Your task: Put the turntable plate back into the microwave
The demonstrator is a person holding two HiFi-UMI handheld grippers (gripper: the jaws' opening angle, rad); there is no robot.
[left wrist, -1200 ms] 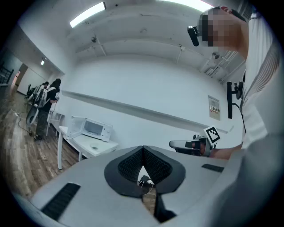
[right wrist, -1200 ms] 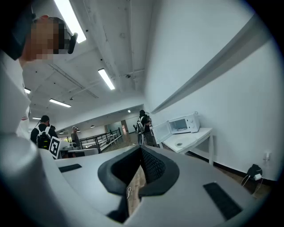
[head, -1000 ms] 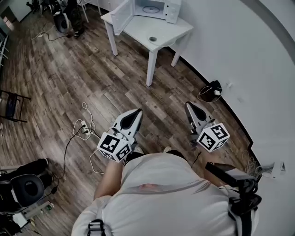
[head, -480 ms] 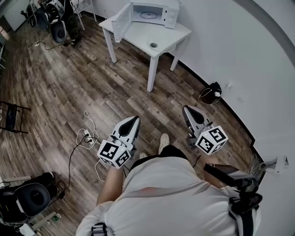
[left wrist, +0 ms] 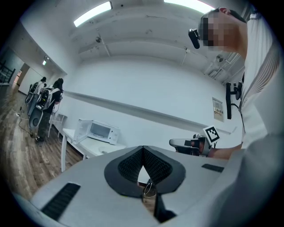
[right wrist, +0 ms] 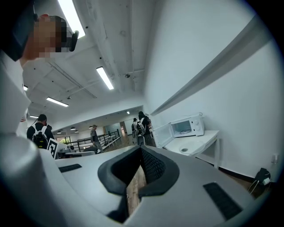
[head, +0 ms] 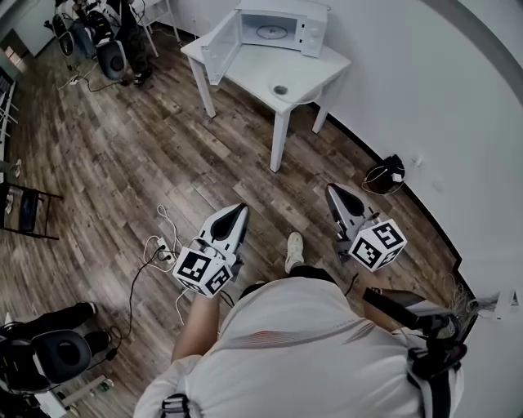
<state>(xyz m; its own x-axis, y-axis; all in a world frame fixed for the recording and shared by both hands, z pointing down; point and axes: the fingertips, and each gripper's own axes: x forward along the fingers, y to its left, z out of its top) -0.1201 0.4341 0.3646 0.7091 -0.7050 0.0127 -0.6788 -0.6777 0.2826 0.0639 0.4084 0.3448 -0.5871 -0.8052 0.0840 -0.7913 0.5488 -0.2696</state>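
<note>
1. the left gripper (head: 236, 210) is holding nothing, its jaws pressing fully together.
2. the right gripper (head: 333, 190) is also carrying nothing, its jaws meeting.
3. the turntable plate (head: 280, 90) is lying on the white table (head: 320, 68), just before the open microwave (head: 282, 28), well apart from both grippers.

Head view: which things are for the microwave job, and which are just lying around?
For the job:
- microwave, door open
- turntable plate, on the white table
- left gripper and right gripper, both shut and empty

Just lying about:
- cables on the floor
- black cord bundle by the wall
- black chair at the left edge
</note>
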